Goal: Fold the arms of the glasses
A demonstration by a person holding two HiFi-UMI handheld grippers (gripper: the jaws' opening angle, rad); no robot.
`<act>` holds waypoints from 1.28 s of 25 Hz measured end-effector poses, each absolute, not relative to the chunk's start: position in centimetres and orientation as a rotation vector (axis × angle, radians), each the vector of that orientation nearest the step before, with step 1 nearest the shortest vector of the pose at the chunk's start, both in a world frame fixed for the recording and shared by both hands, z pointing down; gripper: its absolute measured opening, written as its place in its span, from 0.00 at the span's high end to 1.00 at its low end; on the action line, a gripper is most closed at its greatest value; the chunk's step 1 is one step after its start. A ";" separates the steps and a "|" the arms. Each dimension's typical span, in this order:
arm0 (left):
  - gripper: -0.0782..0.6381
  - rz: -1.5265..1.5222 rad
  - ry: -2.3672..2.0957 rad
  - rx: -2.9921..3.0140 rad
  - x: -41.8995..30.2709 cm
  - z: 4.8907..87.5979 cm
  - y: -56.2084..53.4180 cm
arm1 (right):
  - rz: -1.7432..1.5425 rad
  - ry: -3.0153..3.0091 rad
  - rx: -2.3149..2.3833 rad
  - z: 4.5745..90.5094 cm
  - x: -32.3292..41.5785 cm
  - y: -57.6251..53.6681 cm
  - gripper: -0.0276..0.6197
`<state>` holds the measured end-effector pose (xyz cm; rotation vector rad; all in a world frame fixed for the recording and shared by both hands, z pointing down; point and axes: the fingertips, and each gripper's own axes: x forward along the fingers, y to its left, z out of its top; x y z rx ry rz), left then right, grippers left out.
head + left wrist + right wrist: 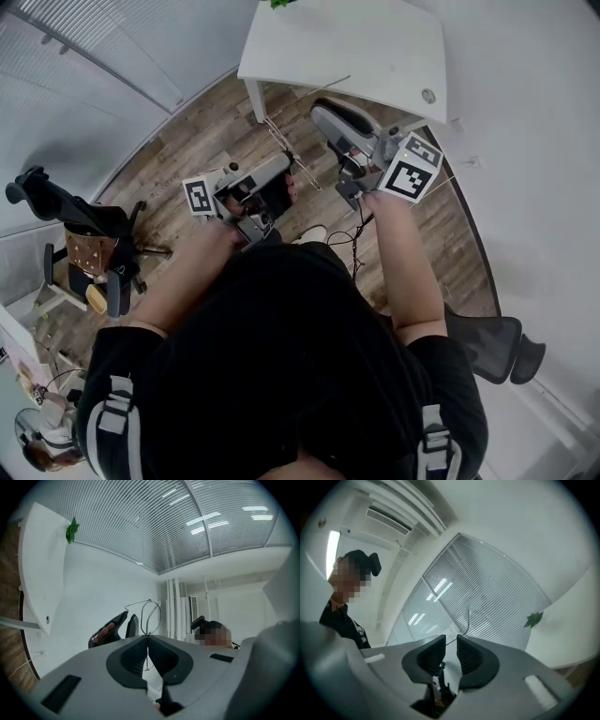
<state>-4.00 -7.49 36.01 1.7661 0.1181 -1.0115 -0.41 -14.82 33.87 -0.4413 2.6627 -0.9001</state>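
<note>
Wire-thin glasses (142,618) are pinched right at the tips of the left gripper (148,637). In the left gripper view its two dark fingers (133,656) are pressed together on the frame, with a lens loop sticking up just past the tips and one thin arm running off to the side.

Right gripper view: the right gripper (447,641) has its fingers (431,656) only a narrow gap apart. A thin bit of the glasses' wire crosses that gap at the tips, then bends up beyond them. I can't tell if it touches either pad.

Head view: both grippers are held up close together over the wood floor (187,159), with the glasses between their fingertips and a white table (375,47) beyond.
</note>
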 end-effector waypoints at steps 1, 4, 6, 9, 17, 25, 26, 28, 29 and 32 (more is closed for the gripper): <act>0.87 -1.012 0.117 1.767 -4.0 36.0 -7.5 | -0.865 2.672 -0.507 33.9 0.2 -15.3 0.85; 0.87 -1.012 0.111 1.767 -4.0 36.1 -7.5 | -0.806 2.689 -0.616 34.1 1.4 -16.0 0.83; 0.87 -1.011 0.108 1.767 -4.1 36.2 -7.6 | -0.778 2.695 -0.675 34.2 2.0 -16.5 0.81; 0.87 -1.008 0.105 1.766 -4.1 36.2 -7.6 | -0.743 2.692 -0.752 34.1 2.8 -17.3 0.73; 0.87 -0.995 0.100 1.770 -3.8 36.2 -6.9 | -0.704 2.651 -0.794 32.5 4.1 -18.5 0.73; 0.87 -0.993 0.093 1.768 -3.8 36.2 -6.9 | -0.711 2.648 -0.741 31.9 3.6 -18.3 0.89; 0.87 -0.995 0.090 1.768 -3.9 36.3 -7.0 | -0.712 2.648 -0.738 31.9 3.6 -18.3 0.90; 0.87 -0.999 0.083 1.768 -4.0 36.4 -7.1 | -0.716 2.651 -0.729 31.9 3.6 -18.2 0.90; 0.87 -1.001 0.079 1.768 -4.1 36.4 -7.2 | -0.716 2.654 -0.723 31.9 3.6 -18.1 0.91; 0.87 -1.006 0.066 1.771 -4.4 36.5 -7.4 | -0.717 2.661 -0.703 32.0 3.6 -17.7 0.91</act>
